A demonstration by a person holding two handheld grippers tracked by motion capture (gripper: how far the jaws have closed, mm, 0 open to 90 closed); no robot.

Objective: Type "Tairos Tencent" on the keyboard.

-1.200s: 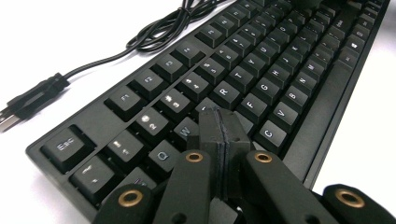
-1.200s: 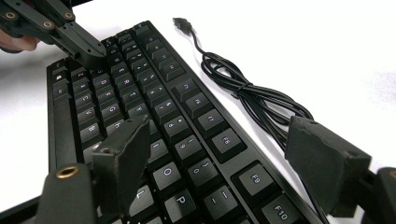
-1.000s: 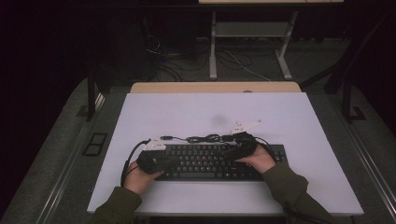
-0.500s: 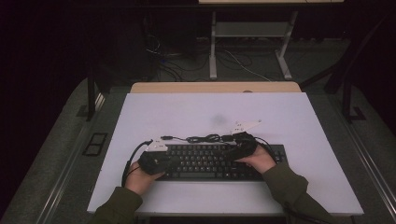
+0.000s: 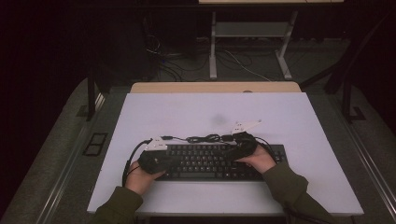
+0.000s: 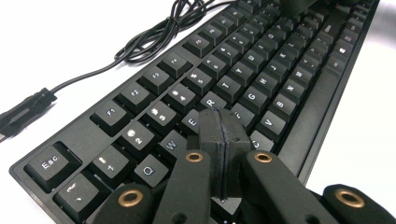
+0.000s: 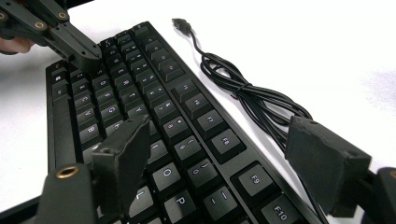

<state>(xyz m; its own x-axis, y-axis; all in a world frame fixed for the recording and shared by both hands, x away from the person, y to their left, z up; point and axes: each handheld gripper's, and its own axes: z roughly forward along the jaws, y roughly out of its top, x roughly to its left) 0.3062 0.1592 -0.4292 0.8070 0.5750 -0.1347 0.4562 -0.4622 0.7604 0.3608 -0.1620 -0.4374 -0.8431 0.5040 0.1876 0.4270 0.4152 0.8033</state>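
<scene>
- Near the bottom of the high view, two arms in green sleeves come up from the lower edge, one at the lower left and one at the lower right.
- The left gripper (image 5: 161, 154) sits over the left end of the flat black plastic keyboard (image 5: 210, 163). In the left gripper view its two black jaws are pressed tight together with nothing between them, and their tip (image 6: 219, 123) is down by the E and R keys.
- The right gripper (image 5: 243, 142) sits over the right end of the keyboard. In the right gripper view its jaws stand wide apart, one over the keys at the lower left and one over the cord at the lower right. They pinch nothing.
- The keyboard lies in the lower middle of the big white table top (image 5: 289, 116).
- Just behind the keyboard lies its thin black cord (image 5: 205, 138), bunched in loops, with the plug (image 7: 180, 23) loose on the table.
- Farther back, at the top of the high view, grey metal legs (image 5: 213, 46) stand on the dark floor.
</scene>
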